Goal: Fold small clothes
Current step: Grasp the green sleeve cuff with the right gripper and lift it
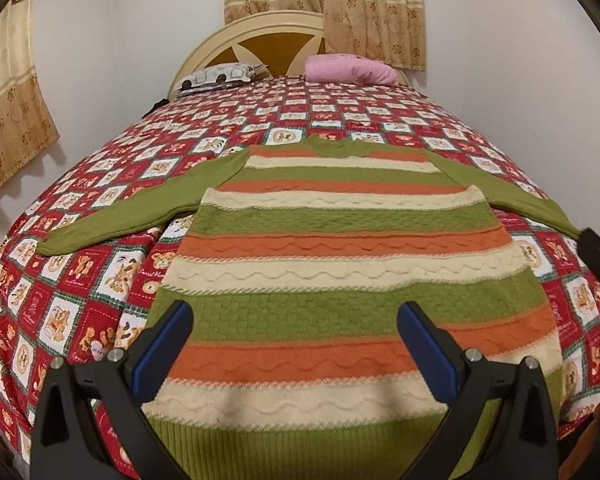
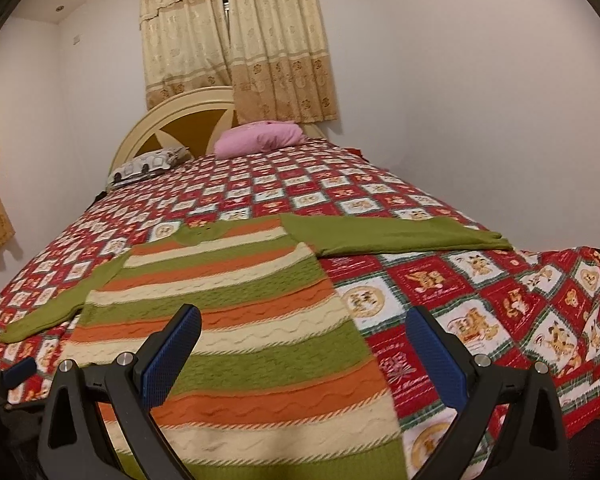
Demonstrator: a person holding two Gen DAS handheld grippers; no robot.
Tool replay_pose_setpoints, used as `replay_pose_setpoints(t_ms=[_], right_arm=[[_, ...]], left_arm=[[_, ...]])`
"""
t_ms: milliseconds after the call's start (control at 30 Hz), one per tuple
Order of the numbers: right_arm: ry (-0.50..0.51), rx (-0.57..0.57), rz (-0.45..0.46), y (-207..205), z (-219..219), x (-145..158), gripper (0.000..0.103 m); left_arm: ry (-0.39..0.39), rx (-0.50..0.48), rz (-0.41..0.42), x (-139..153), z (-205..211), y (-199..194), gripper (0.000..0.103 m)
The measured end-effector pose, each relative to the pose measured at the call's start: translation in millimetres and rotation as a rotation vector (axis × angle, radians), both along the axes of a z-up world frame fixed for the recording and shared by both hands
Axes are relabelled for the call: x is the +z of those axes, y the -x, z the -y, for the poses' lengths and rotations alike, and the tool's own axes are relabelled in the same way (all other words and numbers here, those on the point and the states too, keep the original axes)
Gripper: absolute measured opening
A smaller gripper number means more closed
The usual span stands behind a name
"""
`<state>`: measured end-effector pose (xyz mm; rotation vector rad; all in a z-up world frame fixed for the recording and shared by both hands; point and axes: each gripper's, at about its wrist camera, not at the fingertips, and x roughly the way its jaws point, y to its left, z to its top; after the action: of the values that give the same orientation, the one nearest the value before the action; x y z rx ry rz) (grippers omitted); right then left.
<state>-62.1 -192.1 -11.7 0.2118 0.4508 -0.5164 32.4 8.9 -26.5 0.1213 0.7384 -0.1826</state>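
A small knitted sweater (image 1: 332,248) with green, orange and cream stripes lies flat on the bed, both green sleeves spread out sideways. My left gripper (image 1: 296,316) hovers open above the sweater's lower half, with nothing between its blue pads. In the right wrist view the same sweater (image 2: 236,320) lies to the left and its right sleeve (image 2: 396,236) stretches across the quilt. My right gripper (image 2: 304,320) is open over the sweater's right edge and holds nothing. The other gripper (image 2: 18,372) shows at the far left there.
The bed carries a red patchwork quilt (image 1: 80,272) with bear pictures. A pink pillow (image 1: 348,69) and a grey patterned pillow (image 1: 216,76) lie by the cream headboard (image 1: 260,28). Beige curtains (image 2: 236,36) hang behind. White walls close in on both sides.
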Motion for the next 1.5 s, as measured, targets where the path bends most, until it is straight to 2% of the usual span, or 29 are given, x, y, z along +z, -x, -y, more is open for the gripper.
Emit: replay_pose_setpoints(t_ms=[267,400,467,500,567,633,667,700,733,800,867,967,1033,1100,1167,1200,1267,1300,1400,1500], right_arm=[[-0.018,-0.03,-0.071,-31.6,55.6,-14.4,0.102],[0.011,-0.088,-0.069,-37.8,97.9,-15.7,0.102],[-0.024,-0.14,-0.056,-36.5,130.8,-15.7,0.102],[-0.056,-0.164,-0.045,-34.8,148.4,-16.3,0.102],[-0.159,-0.231,-0.025,-29.6,192.5,-18.8,0.097],[-0.276,-0.294,-0.007,-23.5,233.9,-24.0,0.077],[-0.341,-0.327,0.0,-20.1,254.3,-28.5,0.071],[-0.408,-0.357,0.007,-18.4,274.3,-34.2,0.058],[-0.482,-0.39,0.016,-15.4,294.8,-40.2,0.055],[-0.619,-0.43,0.042,-11.8,330.0,-52.5,0.055],[-0.71,-0.457,0.076,-11.7,350.0,-63.1,0.055],[-0.81,-0.502,0.086,-21.4,372.9,-77.7,0.055],[-0.845,-0.534,0.091,-29.5,388.5,-85.6,0.055],[-0.839,-0.568,0.109,-33.8,397.9,-86.5,0.055],[-0.821,-0.579,0.109,-41.0,410.8,-87.4,0.055],[-0.815,-0.575,0.106,-42.9,417.7,-89.4,0.051],[-0.805,-0.592,0.092,-44.9,425.6,-93.8,0.029],[-0.798,-0.601,0.07,-44.1,429.0,-95.7,0.012],[-0.756,-0.56,0.015,-43.9,431.2,-90.0,0.007],[-0.634,-0.521,0.027,-45.5,413.3,-55.1,0.007]], left_arm=[[-0.021,0.017,-0.015,-10.8,-0.7,-55.5,0.103],[-0.023,0.021,0.038,-8.2,-11.2,-90.1,0.103],[-0.016,0.056,0.094,-5.2,-23.6,-108.3,0.103],[-0.02,0.086,0.127,-5.5,-31.6,-120.2,0.103],[-0.022,0.13,0.138,-10.3,-43.5,-139.6,0.103],[-0.026,0.163,0.101,-20.0,-52.0,-157.0,0.103],[-0.026,0.183,0.068,-27.9,-56.7,-166.1,0.103],[-0.018,0.199,0.045,-35.6,-61.0,-172.0,0.103],[-0.011,0.209,0.032,-41.1,-62.4,-174.1,0.103],[0.011,0.222,-0.037,-53.8,-66.9,-179.0,0.103],[0.057,0.213,-0.054,-53.4,-71.4,-178.5,0.103],[0.073,0.221,-0.064,-55.4,-72.9,-176.4,0.103],[0.073,0.226,-0.105,-61.1,-72.8,-180.8,0.103],[0.082,0.24,-0.144,-66.2,-75.3,-187.4,0.103],[0.128,0.252,-0.183,-71.3,-81.4,-192.9,0.103],[0.164,0.26,-0.196,-72.8,-86.3,-194.1,0.103],[0.188,0.279,-0.202,-73.7,-90.0,-194.9,0.103],[0.198,0.286,-0.204,-74.1,-91.6,-195.0,0.103],[0.201,0.29,-0.203,-73.6,-91.5,-194.1,0.103],[0.203,0.29,-0.201,-73.3,-91.8,-194.6,0.103]])
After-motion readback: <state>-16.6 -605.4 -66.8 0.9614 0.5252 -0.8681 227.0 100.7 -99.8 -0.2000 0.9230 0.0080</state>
